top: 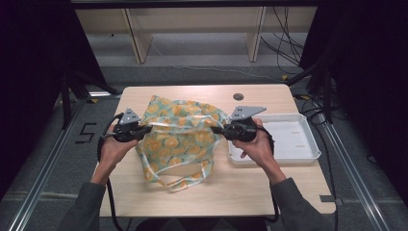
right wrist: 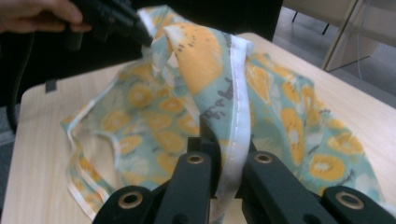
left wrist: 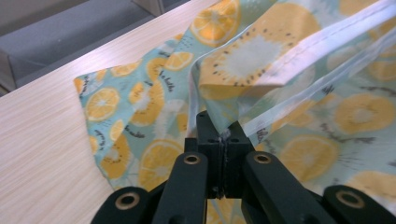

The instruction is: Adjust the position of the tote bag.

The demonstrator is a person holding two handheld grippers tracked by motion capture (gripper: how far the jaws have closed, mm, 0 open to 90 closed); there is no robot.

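Note:
A thin cloth bag (top: 179, 139) printed with orange slices on pale green lies on the wooden table (top: 269, 183), partly lifted by its white-hemmed rim. My left gripper (top: 144, 130) is shut on the rim's left end, with the fabric (left wrist: 243, 70) pinched between its jaws (left wrist: 223, 135). My right gripper (top: 217, 129) is shut on the rim's right end, the white hem (right wrist: 238, 112) caught between its jaws. The rim stretches between the two grippers above the table. In the right gripper view the left gripper (right wrist: 140, 32) shows at the top left, holding the bag (right wrist: 154, 116).
A white shallow tray (top: 303, 139) sits at the table's right side, just beyond the right hand. A round cable hole (top: 238, 96) lies near the table's far edge. Bag handles (top: 187, 178) trail toward the front edge. Shelving legs and cables stand on the floor behind.

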